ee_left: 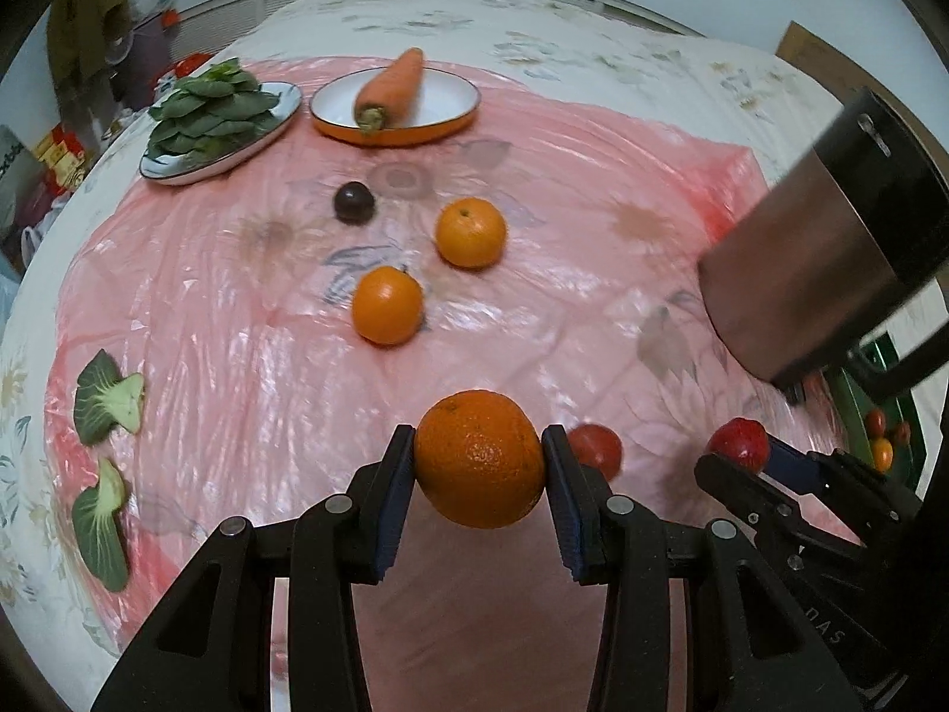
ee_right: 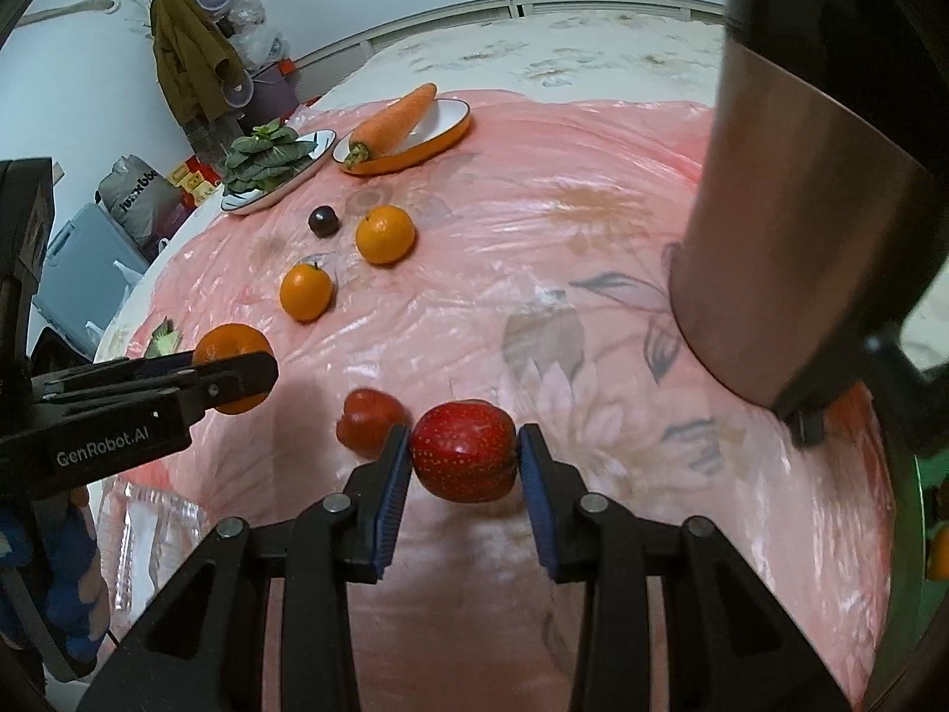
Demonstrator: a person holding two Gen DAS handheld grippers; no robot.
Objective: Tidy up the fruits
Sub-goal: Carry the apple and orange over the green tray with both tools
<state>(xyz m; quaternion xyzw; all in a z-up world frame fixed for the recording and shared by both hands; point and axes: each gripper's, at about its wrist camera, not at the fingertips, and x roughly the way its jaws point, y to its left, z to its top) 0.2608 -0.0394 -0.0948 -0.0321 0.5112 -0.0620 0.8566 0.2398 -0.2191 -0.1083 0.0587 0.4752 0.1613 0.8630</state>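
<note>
My left gripper (ee_left: 479, 457) is shut on an orange (ee_left: 479, 458) and holds it above the pink plastic sheet (ee_left: 237, 308). The orange also shows in the right wrist view (ee_right: 228, 344). My right gripper (ee_right: 464, 458) is shut on a red apple (ee_right: 464, 458), seen in the left wrist view (ee_left: 738, 444) at the right. Another red fruit (ee_right: 368, 418) lies on the sheet between the grippers. Two oranges (ee_left: 387, 313) (ee_left: 470, 231) and a dark plum (ee_left: 353, 203) lie further out. A green tray (ee_left: 878, 445) with small fruits sits at the far right.
A carrot (ee_left: 391, 89) lies in an orange-rimmed dish (ee_left: 451, 118) at the back. A plate of leafy greens (ee_left: 216, 113) stands left of it. Two bok choy pieces (ee_left: 107, 397) lie at the left. A steel cylinder (ee_left: 818, 249) hangs at the right.
</note>
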